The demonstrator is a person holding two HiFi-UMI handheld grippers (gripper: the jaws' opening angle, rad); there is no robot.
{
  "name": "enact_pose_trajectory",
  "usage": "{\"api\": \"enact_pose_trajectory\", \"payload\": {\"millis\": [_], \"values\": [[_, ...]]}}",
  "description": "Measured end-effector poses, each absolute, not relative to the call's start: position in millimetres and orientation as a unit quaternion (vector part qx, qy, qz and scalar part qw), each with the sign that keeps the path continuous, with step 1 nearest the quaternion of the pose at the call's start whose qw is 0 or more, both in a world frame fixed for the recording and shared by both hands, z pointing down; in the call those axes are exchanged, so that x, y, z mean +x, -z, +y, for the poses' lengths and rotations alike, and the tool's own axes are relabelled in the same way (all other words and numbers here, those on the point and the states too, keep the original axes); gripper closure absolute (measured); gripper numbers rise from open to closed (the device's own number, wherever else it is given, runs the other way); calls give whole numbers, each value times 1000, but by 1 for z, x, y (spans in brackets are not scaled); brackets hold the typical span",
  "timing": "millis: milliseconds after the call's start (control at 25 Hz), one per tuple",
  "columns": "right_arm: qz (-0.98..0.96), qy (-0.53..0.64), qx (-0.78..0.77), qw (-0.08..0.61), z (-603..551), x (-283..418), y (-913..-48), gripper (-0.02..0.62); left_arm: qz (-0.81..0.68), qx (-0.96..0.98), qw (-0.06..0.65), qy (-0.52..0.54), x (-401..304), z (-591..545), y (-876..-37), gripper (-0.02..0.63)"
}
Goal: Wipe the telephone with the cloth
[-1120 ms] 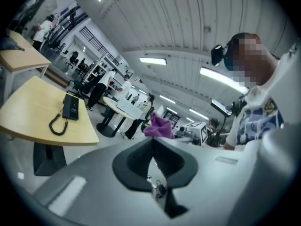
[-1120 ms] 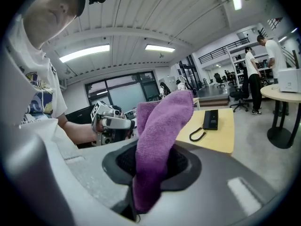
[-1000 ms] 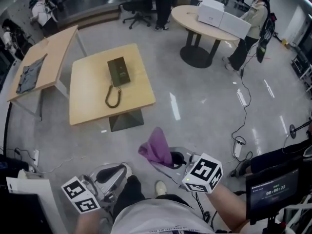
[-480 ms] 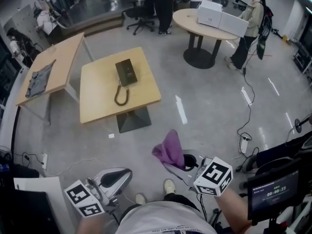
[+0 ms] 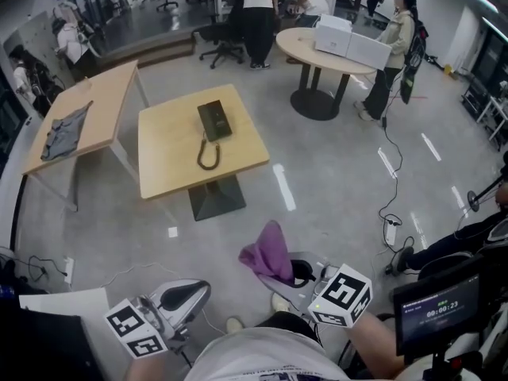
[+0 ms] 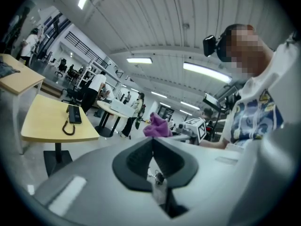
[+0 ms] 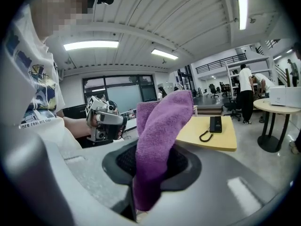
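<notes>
The counter (image 5: 171, 145) carried the telephone (image 5: 213, 121), its cord coiled toward the counter's near edge. Well short of the counter, the right claw (image 5: 276, 270) was clamped on the purple cloth (image 5: 267, 252). The left claw (image 5: 203, 287) was clenched on nothing, equally far from the counter.

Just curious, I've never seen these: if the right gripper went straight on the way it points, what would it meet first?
Beyond the cloth in the right gripper, only bare floor, then probably the table with the telephone; depth is hard to judge.
</notes>
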State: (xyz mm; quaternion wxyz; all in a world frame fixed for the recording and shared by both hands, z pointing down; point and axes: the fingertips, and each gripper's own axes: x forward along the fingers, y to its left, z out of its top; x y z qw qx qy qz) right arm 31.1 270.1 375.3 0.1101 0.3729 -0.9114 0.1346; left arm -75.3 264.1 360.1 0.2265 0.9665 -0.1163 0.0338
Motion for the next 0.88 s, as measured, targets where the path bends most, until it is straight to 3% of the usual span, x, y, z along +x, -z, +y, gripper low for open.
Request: {"api": "enact_pose_trajectory", "payload": {"millis": [880], "values": [[-904,-114,389,135,304,-27,-374,499,-72,968,238,-23,-114,287,-371,602]]}}
